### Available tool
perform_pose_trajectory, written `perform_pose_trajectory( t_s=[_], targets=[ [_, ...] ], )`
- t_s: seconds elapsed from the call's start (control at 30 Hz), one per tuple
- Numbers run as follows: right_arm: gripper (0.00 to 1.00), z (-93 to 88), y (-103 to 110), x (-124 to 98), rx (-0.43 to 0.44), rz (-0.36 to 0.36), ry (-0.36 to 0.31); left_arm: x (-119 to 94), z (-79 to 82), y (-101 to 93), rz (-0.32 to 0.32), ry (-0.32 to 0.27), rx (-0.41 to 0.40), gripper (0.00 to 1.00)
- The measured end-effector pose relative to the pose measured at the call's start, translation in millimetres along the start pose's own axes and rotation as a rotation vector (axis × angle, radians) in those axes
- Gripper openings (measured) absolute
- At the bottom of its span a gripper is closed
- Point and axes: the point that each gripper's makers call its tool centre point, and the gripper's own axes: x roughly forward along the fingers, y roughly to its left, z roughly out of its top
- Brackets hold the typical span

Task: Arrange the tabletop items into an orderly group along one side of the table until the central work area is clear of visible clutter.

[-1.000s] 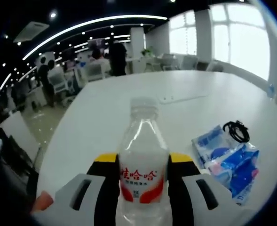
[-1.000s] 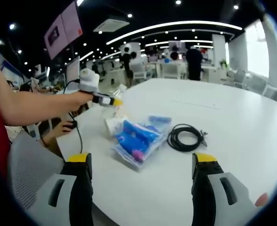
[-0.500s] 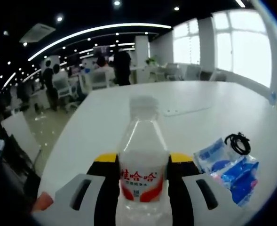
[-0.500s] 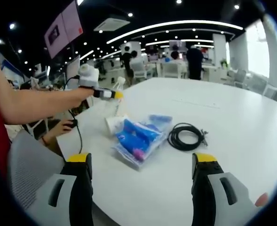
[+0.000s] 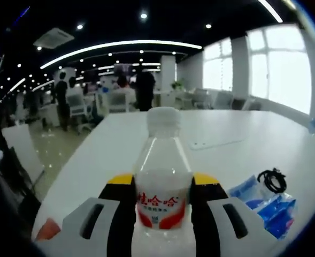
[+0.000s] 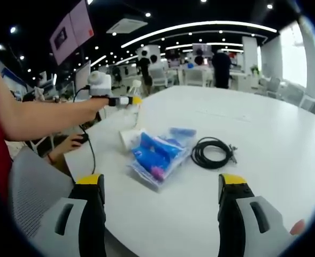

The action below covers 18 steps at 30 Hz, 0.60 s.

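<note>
My left gripper (image 5: 162, 201) pinches the water bottle (image 5: 163, 182), right gripper (image 6: 161, 206) spread empty; next, set it at the tabletop (image 5: 243, 134) edge.

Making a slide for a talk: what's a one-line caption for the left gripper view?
Left gripper holding a clear water bottle upright above a white table.

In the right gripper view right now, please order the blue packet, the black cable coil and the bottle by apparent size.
1. blue packet
2. black cable coil
3. bottle, farther from the camera, so it may only look smallest; the left gripper holds it.
</note>
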Motion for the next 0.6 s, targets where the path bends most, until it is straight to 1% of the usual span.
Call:
perform_pose_trajectory(
  t_s=[0.17, 0.27, 0.37, 0.43, 0.47, 0.6],
  targets=[
    [0.87, -2.1, 0.5, 0.9, -0.001, 0.001, 0.010, 0.0, 2.4, -0.7, 0.010, -0.036, -0.009, 0.36],
    [0.87, -3.0, 0.0, 1.6, 0.001, 0.000, 0.015, 1.1, 2.3, -0.8, 0.009, -0.047, -0.025, 0.36],
    [0.87, -4.6, -0.2, 2.5, -0.001, 0.000, 0.022, 2.0, 4.7, -0.5, 0.012, -0.075, -0.034, 0.36],
    [0.87, -5.8, 0.4, 3.3, -0.001, 0.001, 0.028, 2.7, 5.7, -0.1, 0.014, -0.085, -0.033, 0.36],
    [0.87, -6.5, 0.9, 3.7, -0.002, 0.003, 0.031, 3.1, 7.1, 0.3, 0.018, -0.100, -0.025, 0.36],
    [0.87, -8.5, 1.0, 4.6, -0.003, 0.003, 0.040, 6.0, 7.1, 2.8, 0.020, -0.116, -0.026, 0.36]
  ],
)
